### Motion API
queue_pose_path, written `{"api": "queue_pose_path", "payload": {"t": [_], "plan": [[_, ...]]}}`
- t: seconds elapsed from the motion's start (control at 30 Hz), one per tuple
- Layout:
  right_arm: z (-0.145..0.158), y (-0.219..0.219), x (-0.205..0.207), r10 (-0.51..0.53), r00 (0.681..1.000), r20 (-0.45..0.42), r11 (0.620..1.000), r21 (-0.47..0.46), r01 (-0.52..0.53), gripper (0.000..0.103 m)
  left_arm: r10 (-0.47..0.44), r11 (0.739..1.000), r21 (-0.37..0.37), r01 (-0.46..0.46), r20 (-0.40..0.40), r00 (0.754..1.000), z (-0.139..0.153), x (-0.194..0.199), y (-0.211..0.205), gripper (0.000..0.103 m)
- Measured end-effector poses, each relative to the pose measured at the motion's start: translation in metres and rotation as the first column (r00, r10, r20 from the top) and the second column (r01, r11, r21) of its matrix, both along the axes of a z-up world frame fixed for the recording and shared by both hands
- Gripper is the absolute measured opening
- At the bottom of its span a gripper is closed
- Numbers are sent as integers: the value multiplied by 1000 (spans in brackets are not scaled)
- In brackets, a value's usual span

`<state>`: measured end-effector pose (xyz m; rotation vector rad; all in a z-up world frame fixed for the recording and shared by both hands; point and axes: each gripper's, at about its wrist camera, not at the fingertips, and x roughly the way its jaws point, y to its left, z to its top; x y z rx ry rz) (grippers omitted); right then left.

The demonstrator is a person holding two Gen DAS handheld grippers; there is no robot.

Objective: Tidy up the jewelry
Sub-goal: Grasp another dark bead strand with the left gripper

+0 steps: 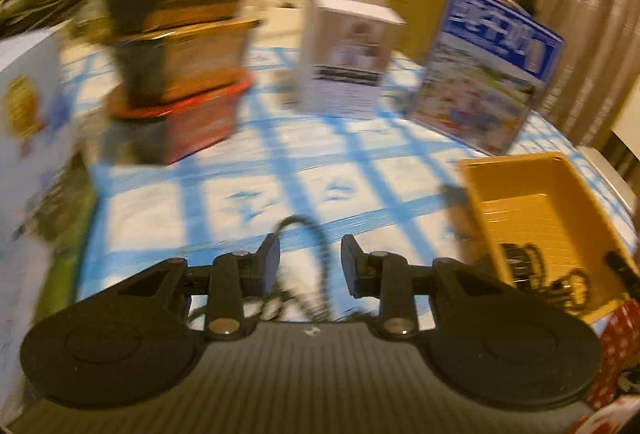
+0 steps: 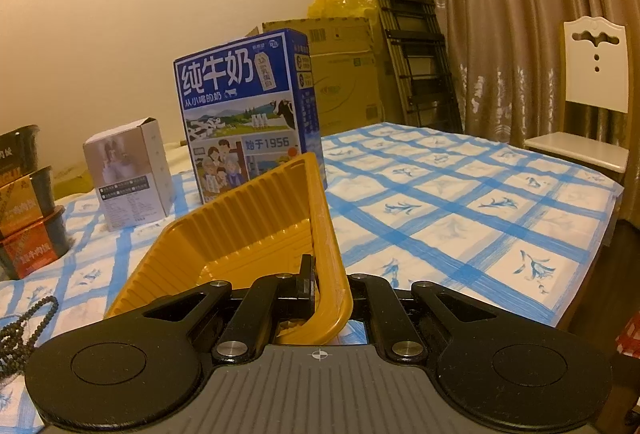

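The table [image 2: 460, 202] took up most of both views, covered in a white cloth with a blue grid and little blue flower prints. At the back sat a tall blue milk carton box [image 2: 244, 106], a smaller white box [image 2: 128, 174] to its left, and a stack of dark instant-noodle bowls [image 2: 28, 202] at the far left edge. Behind the table were a cardboard box [image 2: 344, 70], a folded ladder [image 2: 408, 46], a curtain and a white chair [image 2: 592, 94].

The yellow ribbed tray [image 2: 240, 246] was tilted up off the cloth, and the right gripper [image 2: 320, 286] was clamped tight on its near rim, one finger inside the wall and one outside. In the left wrist view, which was pretty smeared, that same tray [image 1: 532, 194] sat to the right with some dark and gold chain jewelry [image 1: 536, 274] piled in its bottom.

The left gripper [image 1: 310, 262] had its fingers parted with nothing pinched. A black bead necklace [image 1: 316, 250] lay looped on the cloth below the gap, not touching either pad as far as I could tell. The right wrist view showed those beads [image 2: 24, 322] on the cloth left of the tray.
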<state>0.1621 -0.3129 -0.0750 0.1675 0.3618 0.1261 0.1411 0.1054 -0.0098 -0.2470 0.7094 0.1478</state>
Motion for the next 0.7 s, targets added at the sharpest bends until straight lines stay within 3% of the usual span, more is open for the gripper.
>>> {"api": "queue_pose_path", "payload": {"t": [0.2,0.7], "plan": [[0,0,-1,-2,1000,-2,1000,0,2,6,49,998,-29,-51,-76,996,-30,-31,11,29],[-1,-1,-2,-3,1000,-4,1000,-1,3,6,-106,994,28,110,-113,988,-59,-36,-38,29]]}}
